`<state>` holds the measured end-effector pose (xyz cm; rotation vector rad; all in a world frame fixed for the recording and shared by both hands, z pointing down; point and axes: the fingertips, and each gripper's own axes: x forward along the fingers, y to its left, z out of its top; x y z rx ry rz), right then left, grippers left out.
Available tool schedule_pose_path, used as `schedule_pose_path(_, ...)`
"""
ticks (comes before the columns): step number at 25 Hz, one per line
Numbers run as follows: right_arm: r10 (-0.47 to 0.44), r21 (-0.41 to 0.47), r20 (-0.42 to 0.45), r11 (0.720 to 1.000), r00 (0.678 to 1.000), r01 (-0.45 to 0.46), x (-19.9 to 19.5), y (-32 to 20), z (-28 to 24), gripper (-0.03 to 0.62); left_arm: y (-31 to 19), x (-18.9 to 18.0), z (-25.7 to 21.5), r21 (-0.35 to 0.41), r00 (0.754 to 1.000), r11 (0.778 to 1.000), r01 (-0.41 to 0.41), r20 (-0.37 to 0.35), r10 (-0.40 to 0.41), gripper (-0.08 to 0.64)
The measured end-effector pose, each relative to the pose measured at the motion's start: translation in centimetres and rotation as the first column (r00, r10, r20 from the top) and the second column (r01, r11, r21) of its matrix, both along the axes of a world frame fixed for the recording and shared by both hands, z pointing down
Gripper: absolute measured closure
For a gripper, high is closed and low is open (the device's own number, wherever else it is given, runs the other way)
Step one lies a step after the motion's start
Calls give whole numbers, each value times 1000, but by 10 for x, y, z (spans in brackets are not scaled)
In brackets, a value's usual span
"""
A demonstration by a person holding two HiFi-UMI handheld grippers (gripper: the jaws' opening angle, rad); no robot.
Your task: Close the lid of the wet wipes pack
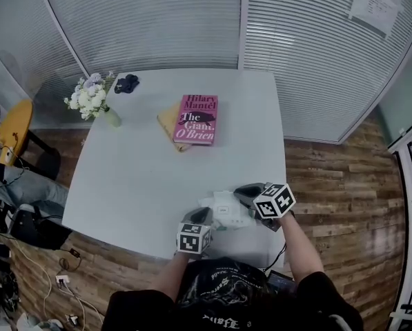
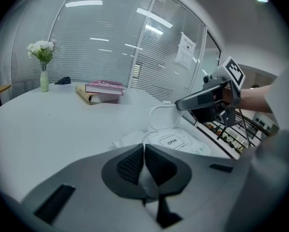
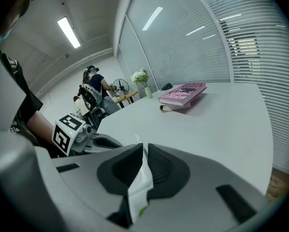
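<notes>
At near edge of table (image 1: 157,178): wet wipes pack (image 1: 225,212), lid (image 2: 164,117) raised upright. Left tongs (image 2: 144,166) closed on white film at near-left end of pack. Right tongs (image 3: 143,166) closed on thin white piece of pack at right side. Farther off on table: pink book (image 1: 196,119), and flower vase (image 1: 112,118) at far left corner.

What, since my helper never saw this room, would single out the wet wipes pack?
Start at the white table and go to its near edge. The wet wipes pack is there. It is soft and white, its flip lid standing open, unlike the pink book and flower vase far across.
</notes>
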<state>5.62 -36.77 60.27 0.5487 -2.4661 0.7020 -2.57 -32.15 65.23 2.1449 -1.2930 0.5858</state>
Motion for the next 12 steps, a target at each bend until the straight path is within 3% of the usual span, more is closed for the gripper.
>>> schedule_pose_path(7,-82,65,-61,994,995,86,-2,24,-6,549,0,1,-2,-5,1000,1000,0,-18,0,546)
schedule_pose_path(12,-92,92,-85,991,992,100,-4,39,-4,538,3,-2,-4,1,1000,1000,16,-20,-16,546)
